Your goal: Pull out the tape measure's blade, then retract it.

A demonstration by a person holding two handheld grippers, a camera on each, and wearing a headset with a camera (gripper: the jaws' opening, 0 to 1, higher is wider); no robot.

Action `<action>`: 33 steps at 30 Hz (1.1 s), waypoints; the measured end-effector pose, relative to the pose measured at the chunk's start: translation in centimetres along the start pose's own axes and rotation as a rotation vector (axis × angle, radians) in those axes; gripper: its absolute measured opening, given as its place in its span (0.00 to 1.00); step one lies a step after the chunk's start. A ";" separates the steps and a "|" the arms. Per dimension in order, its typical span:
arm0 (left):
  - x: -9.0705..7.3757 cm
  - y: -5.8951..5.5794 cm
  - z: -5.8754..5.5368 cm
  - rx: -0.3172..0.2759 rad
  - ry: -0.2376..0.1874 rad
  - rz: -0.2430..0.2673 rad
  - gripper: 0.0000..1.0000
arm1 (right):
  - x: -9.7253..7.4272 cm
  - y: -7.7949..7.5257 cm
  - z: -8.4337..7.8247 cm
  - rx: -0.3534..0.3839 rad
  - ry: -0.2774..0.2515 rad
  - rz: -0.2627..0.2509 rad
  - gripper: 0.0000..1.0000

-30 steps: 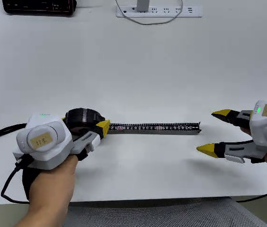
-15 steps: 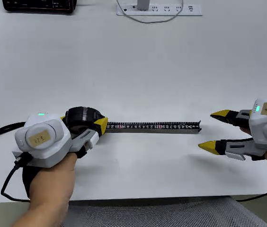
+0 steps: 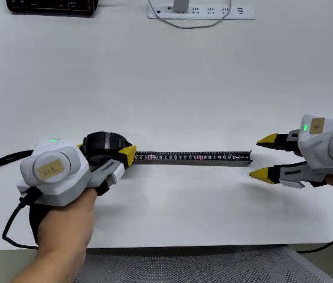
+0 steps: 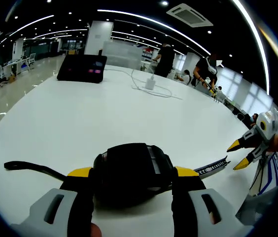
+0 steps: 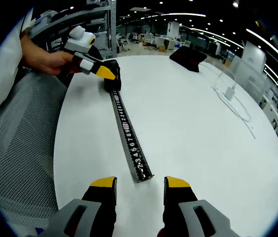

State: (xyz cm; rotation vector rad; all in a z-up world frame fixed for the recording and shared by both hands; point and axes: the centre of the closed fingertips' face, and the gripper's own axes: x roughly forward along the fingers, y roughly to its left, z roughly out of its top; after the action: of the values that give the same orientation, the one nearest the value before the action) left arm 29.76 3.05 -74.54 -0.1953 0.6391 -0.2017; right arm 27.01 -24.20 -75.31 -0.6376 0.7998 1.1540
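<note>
Tape measure sits on the white counter, its black case clenched between the jaws of the left tool. To the right of the case the blade lies flat and straight, already pulled out some way. The right tool is released, jaws apart, just past the blade's end hook and not touching it. I judge that the pulling is mostly done and the retracting is left. Left of the case lies its black strap. Well behind the case are a black device and a power strip. Nothing blocks the blade's path.
</note>
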 end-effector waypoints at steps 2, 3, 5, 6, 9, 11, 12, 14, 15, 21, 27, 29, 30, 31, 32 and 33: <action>0.0 0.0 0.0 0.000 0.001 -0.001 0.60 | 0.3 -0.1 0.0 -0.023 0.016 0.012 0.33; 0.0 0.0 0.0 0.000 0.001 -0.001 0.60 | 0.4 -0.1 -0.1 -0.031 0.022 0.016 0.33; 0.1 0.0 0.0 0.000 0.002 -0.001 0.60 | 0.7 -0.1 -0.2 -0.056 0.044 0.030 0.31; 0.1 0.0 0.0 -0.001 0.002 -0.001 0.60 | 0.8 -0.1 -0.3 -0.066 0.052 0.035 0.31; 0.1 0.0 0.0 0.000 0.003 -0.002 0.60 | 1.1 -0.1 -0.4 -0.088 0.075 0.054 0.30; 0.1 0.0 0.0 0.000 0.003 -0.002 0.60 | 1.3 -0.1 -0.5 -0.105 0.087 0.065 0.28; 0.1 0.0 0.0 0.000 0.003 -0.002 0.60 | 1.4 0.0 -0.6 -0.115 0.096 0.073 0.27; 0.1 0.0 0.0 0.000 0.003 -0.002 0.60 | 1.6 0.0 -0.7 -0.128 0.107 0.083 0.26; 0.1 0.0 0.0 0.000 0.004 -0.003 0.60 | 1.8 -0.2 -0.8 -0.138 0.114 0.087 0.25; 0.1 0.0 -0.1 -0.001 0.004 -0.003 0.60 | 2.1 -0.4 -1.1 -0.152 0.137 0.110 0.21; 0.1 0.0 -0.1 0.000 0.004 -0.004 0.60 | 2.4 -0.5 -1.2 -0.164 0.149 0.125 0.17; 0.2 0.0 -0.1 0.000 0.005 -0.004 0.60 | 2.4 -0.5 -1.2 -0.167 0.153 0.130 0.17; 0.1 0.0 -0.1 0.000 0.005 -0.003 0.60 | 2.4 -0.4 -1.1 -0.170 0.154 0.132 0.16; 0.1 0.0 -0.1 0.000 0.005 -0.003 0.60 | 2.4 -0.4 -1.1 -0.174 0.155 0.134 0.14; 0.2 0.0 -0.1 -0.001 0.005 -0.003 0.60 | 2.4 -0.4 -1.2 -0.183 0.157 0.135 0.13; 0.2 0.0 -0.1 -0.001 0.005 -0.003 0.60 | 2.4 -0.4 -1.1 -0.185 0.158 0.136 0.13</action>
State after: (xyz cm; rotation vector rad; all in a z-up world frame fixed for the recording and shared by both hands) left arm 29.84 3.04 -74.70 -0.1966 0.6440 -0.2049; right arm 27.58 -23.91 -77.93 -0.8465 0.8876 1.3231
